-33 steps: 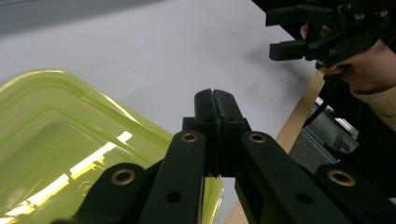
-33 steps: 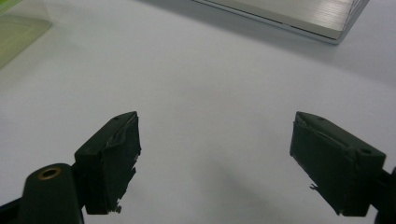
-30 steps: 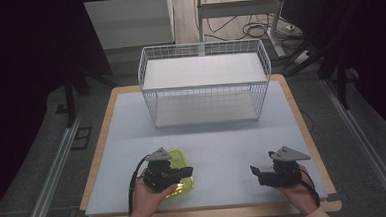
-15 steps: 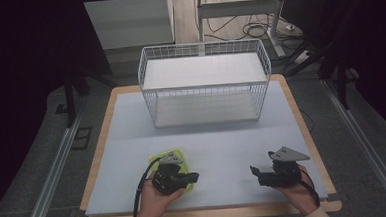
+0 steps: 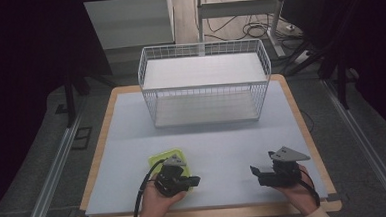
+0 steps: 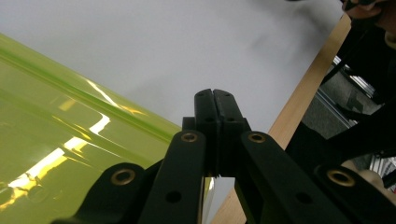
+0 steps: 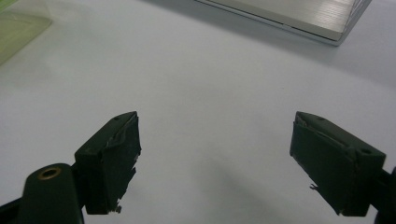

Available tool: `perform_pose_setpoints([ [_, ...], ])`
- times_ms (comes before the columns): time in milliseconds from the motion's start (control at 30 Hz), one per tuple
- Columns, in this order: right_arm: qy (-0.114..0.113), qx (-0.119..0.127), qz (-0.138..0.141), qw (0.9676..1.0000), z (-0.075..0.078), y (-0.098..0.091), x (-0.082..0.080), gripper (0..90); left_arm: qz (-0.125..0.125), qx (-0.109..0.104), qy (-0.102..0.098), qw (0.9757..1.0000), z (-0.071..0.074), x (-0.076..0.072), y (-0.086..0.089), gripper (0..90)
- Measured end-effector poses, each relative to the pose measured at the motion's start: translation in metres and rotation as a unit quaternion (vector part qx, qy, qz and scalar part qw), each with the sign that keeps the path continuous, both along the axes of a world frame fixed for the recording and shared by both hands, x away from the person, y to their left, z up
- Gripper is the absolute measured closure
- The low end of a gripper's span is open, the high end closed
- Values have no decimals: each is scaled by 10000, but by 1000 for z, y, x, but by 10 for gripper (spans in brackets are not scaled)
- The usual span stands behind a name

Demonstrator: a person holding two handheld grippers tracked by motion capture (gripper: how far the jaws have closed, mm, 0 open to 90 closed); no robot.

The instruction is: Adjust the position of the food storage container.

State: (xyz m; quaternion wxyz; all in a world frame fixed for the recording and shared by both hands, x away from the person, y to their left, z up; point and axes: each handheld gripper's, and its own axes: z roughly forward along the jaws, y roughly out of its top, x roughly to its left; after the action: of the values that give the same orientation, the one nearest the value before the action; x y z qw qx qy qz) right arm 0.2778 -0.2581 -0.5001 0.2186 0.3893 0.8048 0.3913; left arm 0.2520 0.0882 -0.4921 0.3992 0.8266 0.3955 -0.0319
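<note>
Jaws of our left gripper (image 5: pixel 194 179) are fully closed, pads meeting face to face as seen in the left gripper view (image 6: pixel 215 109). Whether they pinch the edge of the green tray (image 5: pixel 166 158) or merely rest over it, we cannot tell; the tray (image 6: pixel 70 135) lies just beside and beneath them. Jaws of our right gripper (image 5: pixel 255 170) stand wide apart with nothing between them (image 7: pixel 215 163), hovering over bare surface (image 5: pixel 223 147).

We locate the tray at the near left of the surface, partly under the left gripper. The wire basket (image 5: pixel 205 85) stands at the far centre, well apart from both grippers.

Risks we judge from this position:

- The tray is thin, glossy, translucent plastic. If the grip is only on the rim, the tray may slip out when lifted.
- A one-sided hold would let the free end sag or swing; it could catch the basket rim on the way in.
- If the jaws hold nothing, a lift would leave the tray behind or push it toward the near edge.
- The trailing cable (image 5: pixel 144 191) runs beside the tray and could drag it.
</note>
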Motion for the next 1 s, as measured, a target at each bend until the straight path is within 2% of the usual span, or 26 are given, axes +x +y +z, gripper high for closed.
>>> perform_pose_setpoints([
  [400,-18,9,-4,10000,1,-1,0,165,-80,20,54,10000,1,-1,2,900],
  [533,-19,1,-7,10000,1,0,0,164,-30,2,63,10000,1,-1,3,900],
  [1000,-26,-2,-9,10000,1,0,-1,165,-24,250,-79,9997,2,2,-6,900],
])
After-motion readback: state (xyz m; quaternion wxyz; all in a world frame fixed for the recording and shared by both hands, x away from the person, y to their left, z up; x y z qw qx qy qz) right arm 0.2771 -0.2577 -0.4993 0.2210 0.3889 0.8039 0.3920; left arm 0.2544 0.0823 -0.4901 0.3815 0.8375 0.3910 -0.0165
